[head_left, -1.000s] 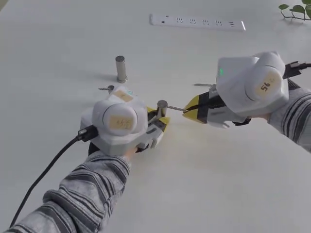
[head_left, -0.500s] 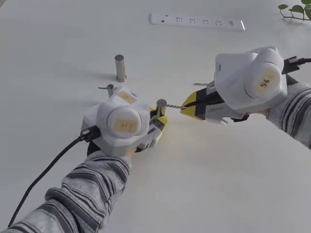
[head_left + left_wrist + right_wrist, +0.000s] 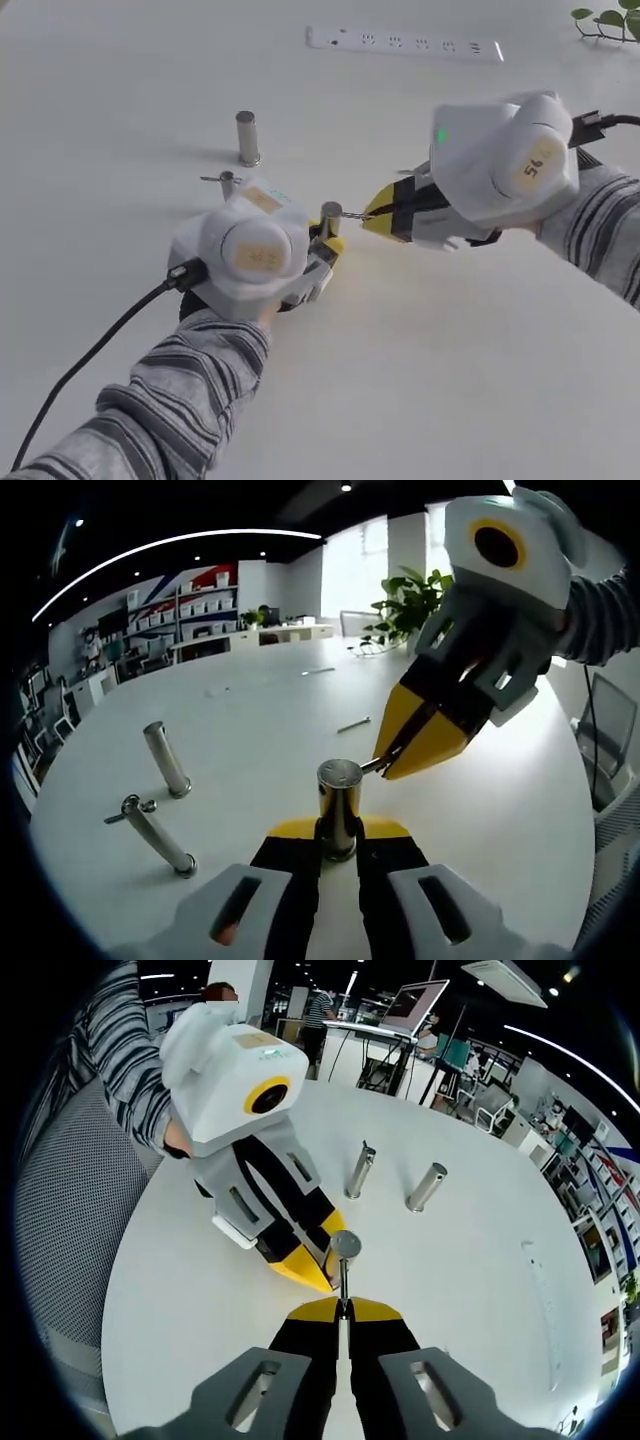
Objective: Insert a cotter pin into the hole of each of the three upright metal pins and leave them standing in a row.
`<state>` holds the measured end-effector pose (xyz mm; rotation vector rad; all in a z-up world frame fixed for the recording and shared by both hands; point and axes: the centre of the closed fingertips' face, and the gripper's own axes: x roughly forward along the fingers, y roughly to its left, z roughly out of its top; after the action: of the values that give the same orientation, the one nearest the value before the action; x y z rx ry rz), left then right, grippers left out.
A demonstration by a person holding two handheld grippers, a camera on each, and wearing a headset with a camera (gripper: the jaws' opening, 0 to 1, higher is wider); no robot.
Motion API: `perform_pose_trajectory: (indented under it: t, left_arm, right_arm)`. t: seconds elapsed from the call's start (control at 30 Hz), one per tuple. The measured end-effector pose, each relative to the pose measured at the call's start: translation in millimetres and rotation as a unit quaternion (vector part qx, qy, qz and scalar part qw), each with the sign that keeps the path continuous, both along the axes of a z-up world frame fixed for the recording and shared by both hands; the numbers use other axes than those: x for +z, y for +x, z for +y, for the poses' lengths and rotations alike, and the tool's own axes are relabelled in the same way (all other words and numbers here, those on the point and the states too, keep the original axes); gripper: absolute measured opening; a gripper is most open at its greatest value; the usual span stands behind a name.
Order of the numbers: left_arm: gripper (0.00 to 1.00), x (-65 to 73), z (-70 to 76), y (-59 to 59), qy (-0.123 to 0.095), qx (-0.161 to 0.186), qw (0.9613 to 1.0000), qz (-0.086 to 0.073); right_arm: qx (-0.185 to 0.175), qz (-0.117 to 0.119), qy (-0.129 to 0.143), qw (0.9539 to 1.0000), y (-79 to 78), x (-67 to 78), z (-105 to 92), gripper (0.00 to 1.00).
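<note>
My left gripper [image 3: 325, 247] [image 3: 338, 842] is shut on the base of an upright metal pin [image 3: 331, 216] [image 3: 339, 798]. From the right, my right gripper [image 3: 374, 215] [image 3: 342, 1312] is shut on a thin cotter pin [image 3: 353, 214] [image 3: 343, 1278], whose tip meets the top of that pin [image 3: 346, 1245]. A second metal pin [image 3: 228, 184] [image 3: 155, 832], behind the left gripper, has a cotter pin through its head. The third pin [image 3: 246, 139] [image 3: 167, 760] stands bare further back.
A loose cotter pin [image 3: 353, 724] lies on the white table beyond the grippers. A white power strip [image 3: 405, 45] lies at the far edge and a plant [image 3: 608, 20] at the top right corner. The left gripper's black cable [image 3: 90, 360] trails toward the bottom left.
My right gripper has moved left with the cotter pin, bringing its tip up to the head of the held metal pin. The left gripper has stayed in place.
</note>
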<state>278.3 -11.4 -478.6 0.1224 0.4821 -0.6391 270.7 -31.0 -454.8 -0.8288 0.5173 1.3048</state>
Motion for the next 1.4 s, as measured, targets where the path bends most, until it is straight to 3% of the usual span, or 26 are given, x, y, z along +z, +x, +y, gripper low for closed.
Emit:
perform_pose_trajectory:
  t: [0.23, 0.63, 0.77, 0.9, 1.13, 1.4]
  left_arm:
    - [0.09, -0.2, -0.1, -0.2, -0.001, 0.003, 1.0, 0.001]
    - [0.09, -0.4, 0.0, -0.2, -0.004, 0.01, 0.9999, -0.001]
    - [0.09, -0.5, 0.2, -0.3, -0.004, 0.013, 0.9999, 0.001]
    - [0.09, -0.8, 0.6, -0.3, -0.003, 0.012, 0.9999, 0.0]
    - [0.09, -1.2, 0.8, -0.6, -0.002, 0.013, 0.9999, 0.0]
    - [0.09, -1.4, 1.2, -0.6, -0.003, 0.017, 0.9998, 0.001]
  right_arm:
    - [0.016, -0.016, -0.008, 0.9997, -2.0, 2.5, 12.9, 0.0]
    - [0.026, -0.033, -0.012, 0.9991, 1.4, 2.4, 17.6, 0.0]
    - [0.005, -0.027, -0.002, 0.9996, 2.9, 3.0, 18.6, 0.01]
    - [-0.011, -0.006, 0.02, 0.9997, -0.7, 7.1, 16.9, 0.04]
    - [-0.025, -0.01, 0.017, 0.9995, -4.2, 13.0, 5.4, 0.02]
    - [-0.031, -0.013, 0.021, 0.9992, -5.8, 15.9, 7.4, 0.0]
